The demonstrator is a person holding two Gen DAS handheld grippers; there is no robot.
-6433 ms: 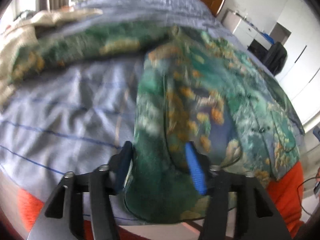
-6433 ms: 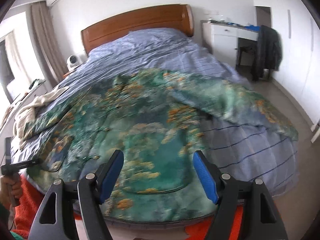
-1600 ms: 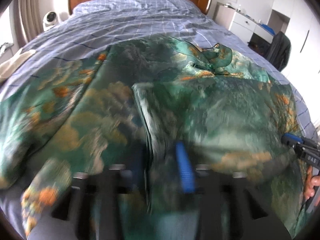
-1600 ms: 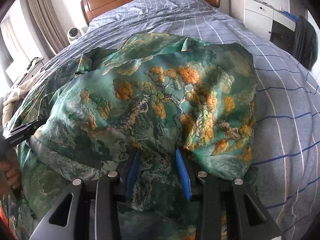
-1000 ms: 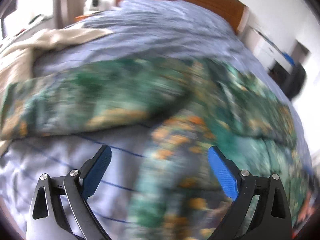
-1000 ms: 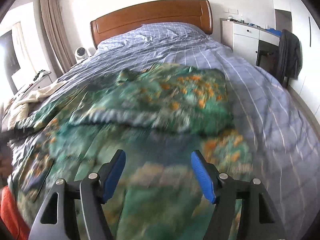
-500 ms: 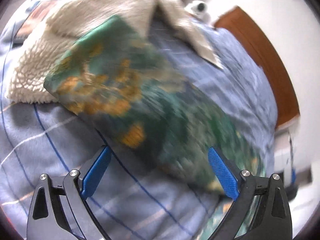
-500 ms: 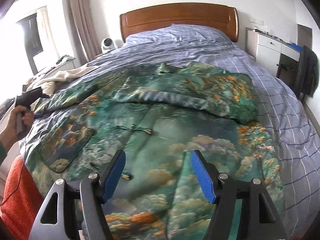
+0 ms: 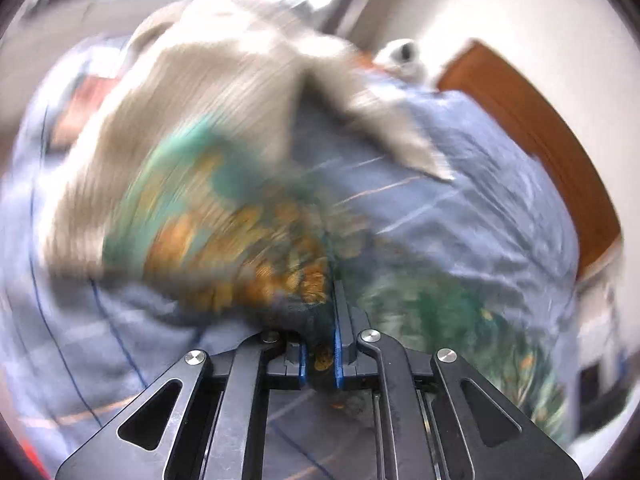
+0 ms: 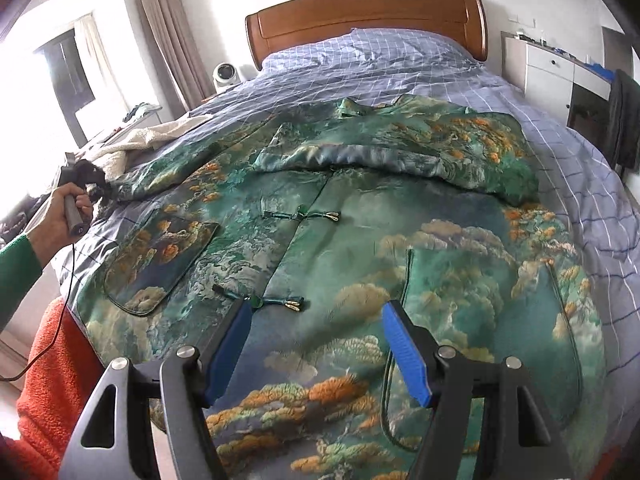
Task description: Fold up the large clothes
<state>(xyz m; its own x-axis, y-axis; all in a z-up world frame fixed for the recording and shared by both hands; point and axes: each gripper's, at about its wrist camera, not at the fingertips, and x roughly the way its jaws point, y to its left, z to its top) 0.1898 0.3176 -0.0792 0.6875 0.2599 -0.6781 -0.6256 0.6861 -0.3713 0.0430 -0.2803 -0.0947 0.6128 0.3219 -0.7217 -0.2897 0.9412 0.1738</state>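
A large green jacket [image 10: 360, 232] with orange tree print lies spread front-up on the bed, its right sleeve [image 10: 400, 156] folded across the chest. Its left sleeve [image 10: 176, 172] stretches out to the left. My left gripper [image 9: 320, 356] is shut on the end of that sleeve [image 9: 224, 248]; it also shows in the right wrist view [image 10: 86, 178], held at the bed's left edge. My right gripper [image 10: 316, 344] is open and empty, hovering over the jacket's lower hem.
A cream fleece blanket [image 9: 224, 92] lies beside the sleeve at the bed's left side. The blue checked bedspread [image 10: 400, 60] runs to a wooden headboard [image 10: 360, 16]. A white dresser [image 10: 552, 72] stands at the right, an orange blanket [image 10: 60, 368] at the bed's foot.
My left gripper has closed on the left sleeve's end, having been open above it. My right gripper stays open over the hem.
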